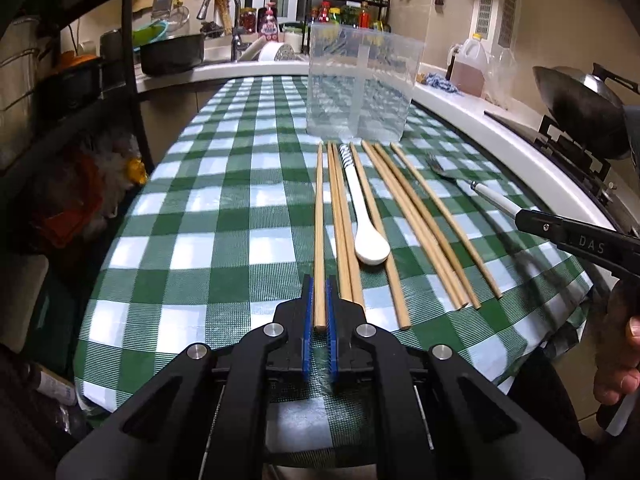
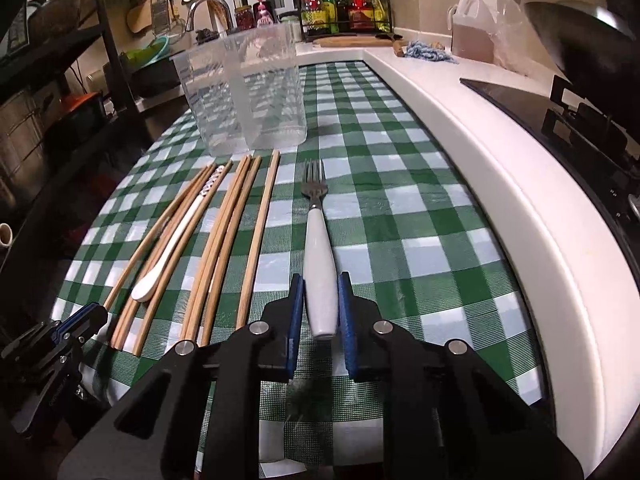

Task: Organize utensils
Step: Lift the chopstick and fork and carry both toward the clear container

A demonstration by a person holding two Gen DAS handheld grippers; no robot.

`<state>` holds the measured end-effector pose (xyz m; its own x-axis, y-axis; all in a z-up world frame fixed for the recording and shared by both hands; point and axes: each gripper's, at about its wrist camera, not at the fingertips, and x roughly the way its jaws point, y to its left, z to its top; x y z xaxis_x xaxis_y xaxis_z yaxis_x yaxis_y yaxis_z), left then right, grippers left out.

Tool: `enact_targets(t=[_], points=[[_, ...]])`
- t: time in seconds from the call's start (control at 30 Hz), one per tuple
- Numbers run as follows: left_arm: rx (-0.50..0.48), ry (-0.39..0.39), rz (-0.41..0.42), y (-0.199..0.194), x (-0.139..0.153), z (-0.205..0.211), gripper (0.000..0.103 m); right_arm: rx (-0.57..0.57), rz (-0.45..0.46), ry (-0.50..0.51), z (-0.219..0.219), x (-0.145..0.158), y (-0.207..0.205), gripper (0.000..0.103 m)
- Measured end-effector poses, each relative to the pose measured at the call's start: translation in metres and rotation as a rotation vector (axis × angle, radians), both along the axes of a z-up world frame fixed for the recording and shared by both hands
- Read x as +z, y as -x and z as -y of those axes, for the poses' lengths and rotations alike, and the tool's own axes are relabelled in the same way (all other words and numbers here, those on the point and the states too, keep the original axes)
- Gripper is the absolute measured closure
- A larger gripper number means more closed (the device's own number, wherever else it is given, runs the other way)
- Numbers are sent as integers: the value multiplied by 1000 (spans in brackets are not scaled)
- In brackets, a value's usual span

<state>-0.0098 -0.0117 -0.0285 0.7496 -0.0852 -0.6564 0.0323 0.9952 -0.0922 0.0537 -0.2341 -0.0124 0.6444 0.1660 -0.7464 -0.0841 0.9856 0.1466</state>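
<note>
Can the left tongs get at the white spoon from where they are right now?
Probably not yet. The left tongs are shut on the leftmost chopstick, so they are occupied. The white spoon lies just to the right, with two more chopsticks between, but nothing covers it from above.

The only lettering that can be read is "DAS", in pale capitals on the black side of the right gripper [image 1: 520, 216], which reaches in over the checked tablecloth [image 1: 224, 216] on the side away from the white spoon [image 1: 366, 216]. The bottles and jars on the black rack [image 2: 340, 4], beyond the clear plastic container [image 2: 256, 92], carry coloured labels, but their print is too small and blurred to make out. The pink bottle [image 1: 269, 24] beside the tap [image 1: 224, 12] has a label that cannot be read either.
</note>
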Motion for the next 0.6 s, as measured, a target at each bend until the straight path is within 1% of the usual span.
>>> enact_targets(t=[0.2,0.47,0.6], points=[[-4,-23,80,12,20,4,97,1,80,-8,6,20,6,85],[3,-28,161,19,43,4,97,0,166,-20,9,38,10,86],[1,-29,210,20,60,1,97,8,217,-10,7,51,17,86]])
